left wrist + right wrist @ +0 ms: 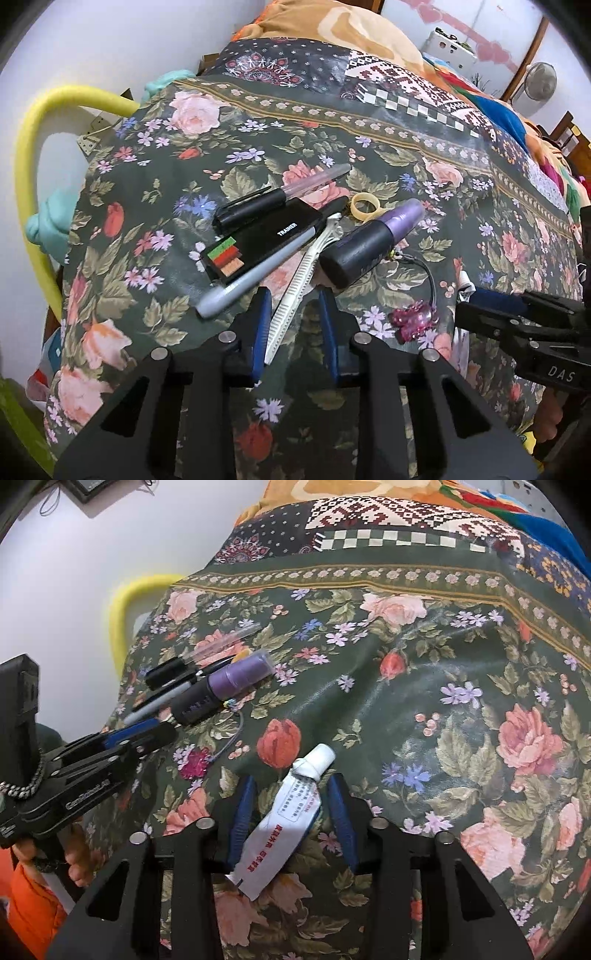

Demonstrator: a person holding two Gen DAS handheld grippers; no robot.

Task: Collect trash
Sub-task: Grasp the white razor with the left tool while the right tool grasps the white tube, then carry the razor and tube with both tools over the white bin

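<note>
On the glossy floral bedcover, the step in hand appears to be picking: the right gripper, open, straddles a crumpled white tube, closing comes next; the left gripper, open, brackets a ridged white plastic razor.

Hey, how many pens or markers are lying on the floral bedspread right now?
2 that I can tell: a clear-barrelled pen with a black cap at the far side of the pile, and a grey pen against the black case. The pile may hide others.
</note>
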